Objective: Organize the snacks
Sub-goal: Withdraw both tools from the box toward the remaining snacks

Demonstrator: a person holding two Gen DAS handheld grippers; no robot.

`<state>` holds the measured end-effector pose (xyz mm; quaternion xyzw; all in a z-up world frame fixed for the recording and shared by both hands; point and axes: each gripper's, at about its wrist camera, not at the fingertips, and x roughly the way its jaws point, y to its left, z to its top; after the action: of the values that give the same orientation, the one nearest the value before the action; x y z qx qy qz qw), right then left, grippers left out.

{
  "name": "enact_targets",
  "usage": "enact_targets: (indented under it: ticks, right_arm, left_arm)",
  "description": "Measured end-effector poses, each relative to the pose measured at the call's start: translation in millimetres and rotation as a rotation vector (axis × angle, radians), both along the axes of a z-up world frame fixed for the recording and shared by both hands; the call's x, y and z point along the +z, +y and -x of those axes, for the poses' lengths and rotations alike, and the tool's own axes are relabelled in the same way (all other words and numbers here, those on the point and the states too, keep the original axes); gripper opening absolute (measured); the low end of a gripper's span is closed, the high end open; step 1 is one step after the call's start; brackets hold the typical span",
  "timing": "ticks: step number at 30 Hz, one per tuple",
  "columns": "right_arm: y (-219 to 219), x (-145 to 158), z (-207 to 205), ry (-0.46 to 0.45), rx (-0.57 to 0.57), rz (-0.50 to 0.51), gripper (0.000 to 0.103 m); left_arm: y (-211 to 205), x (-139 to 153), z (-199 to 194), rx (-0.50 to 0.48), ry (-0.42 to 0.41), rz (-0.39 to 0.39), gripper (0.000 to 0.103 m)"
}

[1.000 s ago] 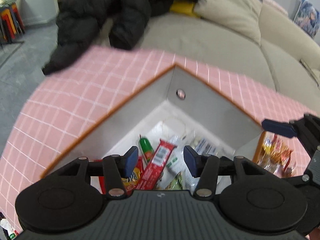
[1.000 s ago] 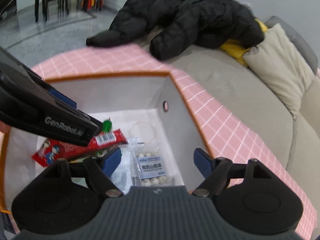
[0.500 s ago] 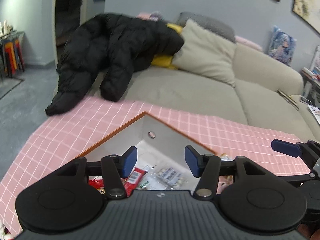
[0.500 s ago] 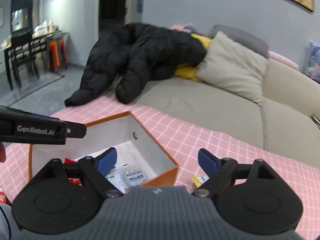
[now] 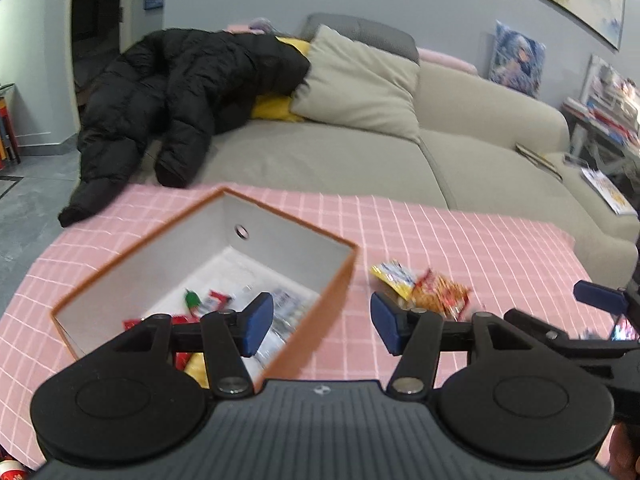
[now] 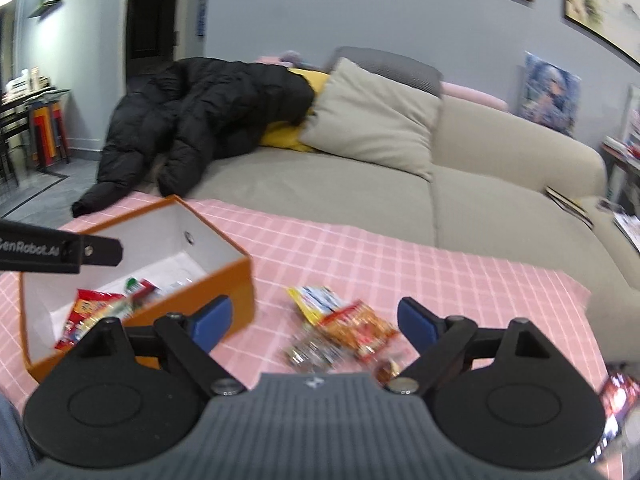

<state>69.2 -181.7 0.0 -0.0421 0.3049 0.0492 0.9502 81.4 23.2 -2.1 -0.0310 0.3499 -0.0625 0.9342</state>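
Observation:
An orange box [image 5: 340,280] [image 6: 224,284] with white inner walls sits on the pink checked tablecloth [image 5: 460,240] and holds several snack packets [image 5: 208,304] [image 6: 96,308]. To its right, loose snacks lie on the cloth: a yellow packet [image 5: 394,278] [image 6: 316,298], an orange-red packet [image 5: 440,294] [image 6: 360,330] and a clear bag of small pieces [image 6: 312,354]. My left gripper [image 5: 322,324] hovers open over the box's right corner with nothing between its fingers. My right gripper [image 6: 312,320] hangs open above the loose snacks, touching none of them.
A beige sofa [image 5: 360,160] runs behind the table, with a black puffer jacket [image 5: 180,92], a yellow cushion and a beige pillow [image 5: 360,84] on it. Another packet [image 6: 616,396] lies at the table's right edge. Shelves with books stand at far right.
Both grippers have pulled back and up out of the box and swung right; the sofa and loose snacks came into view. The right gripper's jaws have widened.

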Motion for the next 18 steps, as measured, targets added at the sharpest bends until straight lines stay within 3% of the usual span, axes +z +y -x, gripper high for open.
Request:
enact_targets:
  ticks: [10, 18]
  right_arm:
    - [-49, -48, 34, 0.088, -0.155, -0.017, 0.087]
    - [-68, -80, 38, 0.174, -0.232, -0.057, 0.086]
  left_arm:
    - [-36, -48, 7, -0.107, 0.114, 0.010, 0.066]
    - [-55, -80, 8, -0.157, 0.182, 0.015, 0.066]
